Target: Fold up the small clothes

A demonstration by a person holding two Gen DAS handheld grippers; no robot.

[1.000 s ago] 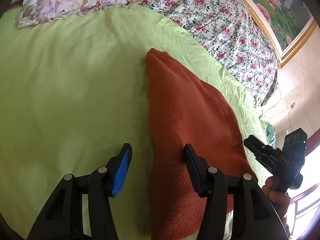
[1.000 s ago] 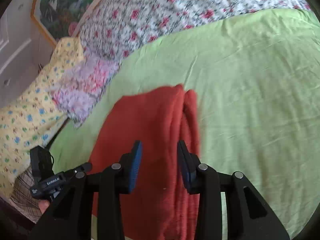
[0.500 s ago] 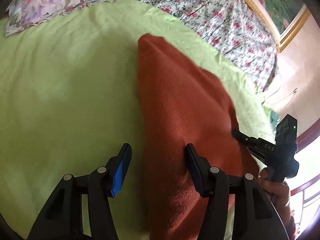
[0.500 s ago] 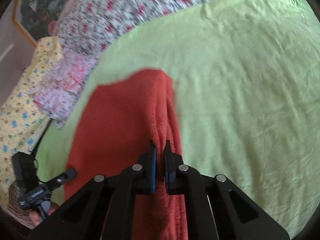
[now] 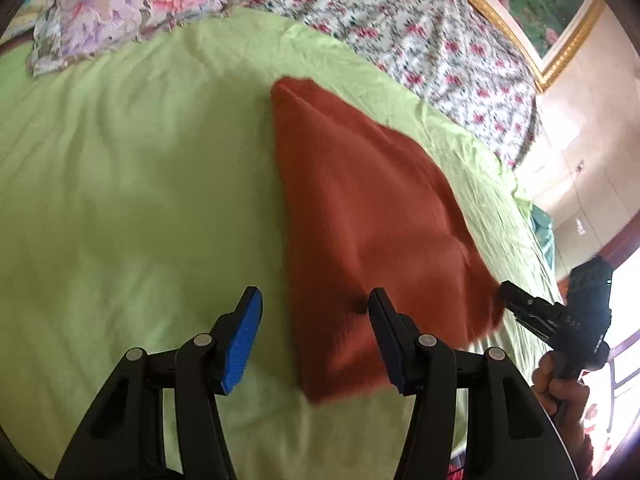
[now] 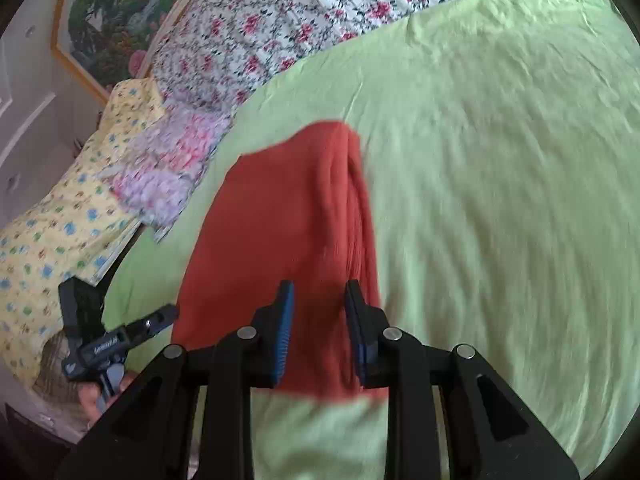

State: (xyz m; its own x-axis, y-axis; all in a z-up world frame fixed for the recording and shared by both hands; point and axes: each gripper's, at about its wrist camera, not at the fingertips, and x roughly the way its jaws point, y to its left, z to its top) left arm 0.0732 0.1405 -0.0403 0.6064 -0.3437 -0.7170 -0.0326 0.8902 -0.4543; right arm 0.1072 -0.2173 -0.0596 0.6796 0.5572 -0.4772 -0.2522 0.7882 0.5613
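A rust-red folded cloth (image 5: 368, 208) lies flat on the green sheet (image 5: 120, 184). My left gripper (image 5: 316, 312) is open and empty, hovering over the cloth's near left edge. In the right wrist view the cloth (image 6: 280, 224) shows a folded ridge along its right side. My right gripper (image 6: 318, 308) is open just above the cloth's near end, holding nothing. Each gripper shows in the other's view: the right one (image 5: 516, 300) at the cloth's right corner, the left one (image 6: 160, 318) at its left edge.
The green sheet (image 6: 500, 200) covers the bed. A floral quilt (image 5: 400, 28) and a pink floral pillow (image 5: 120, 4) lie at the back. A yellow patterned pillow (image 6: 52, 224) lies at the bed's far left. A framed painting (image 6: 116, 12) hangs on the wall.
My right gripper closed on the cloth's folded ridge half a second ago and has since opened and drawn back. The cloth's near end has been laid down. My left gripper stayed open.
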